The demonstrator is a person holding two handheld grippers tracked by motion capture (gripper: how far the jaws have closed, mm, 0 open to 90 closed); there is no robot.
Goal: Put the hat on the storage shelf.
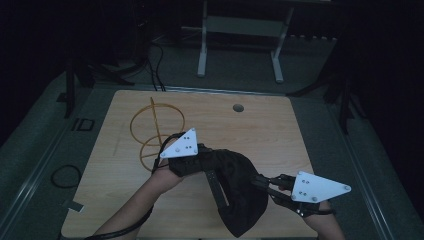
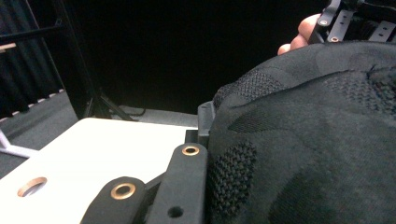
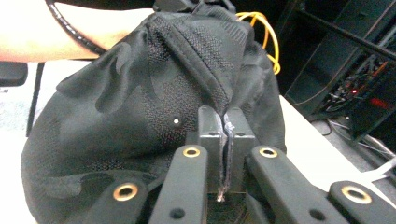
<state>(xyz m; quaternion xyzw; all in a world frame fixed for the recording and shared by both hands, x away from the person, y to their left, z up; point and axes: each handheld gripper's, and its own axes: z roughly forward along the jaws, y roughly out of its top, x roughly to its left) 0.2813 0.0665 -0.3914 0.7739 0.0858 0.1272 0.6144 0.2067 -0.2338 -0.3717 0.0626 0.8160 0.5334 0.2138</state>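
We see an orange wire frame (image 1: 156,131) at upper left of the bench (image 1: 280,130). Our black mesh cloth (image 1: 240,187) hangs lower centre; right tongs (image 3: 226,135) pinch its edge, left tongs (image 1: 202,162) unclear.

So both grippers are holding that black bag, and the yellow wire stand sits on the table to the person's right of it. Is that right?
One thing is off: the yellow wire stand sits to the person's left of the black bag, beyond the left gripper, as the high view shows. The right gripper is indeed clamped on the bag's fabric, and the left one holds its other side.
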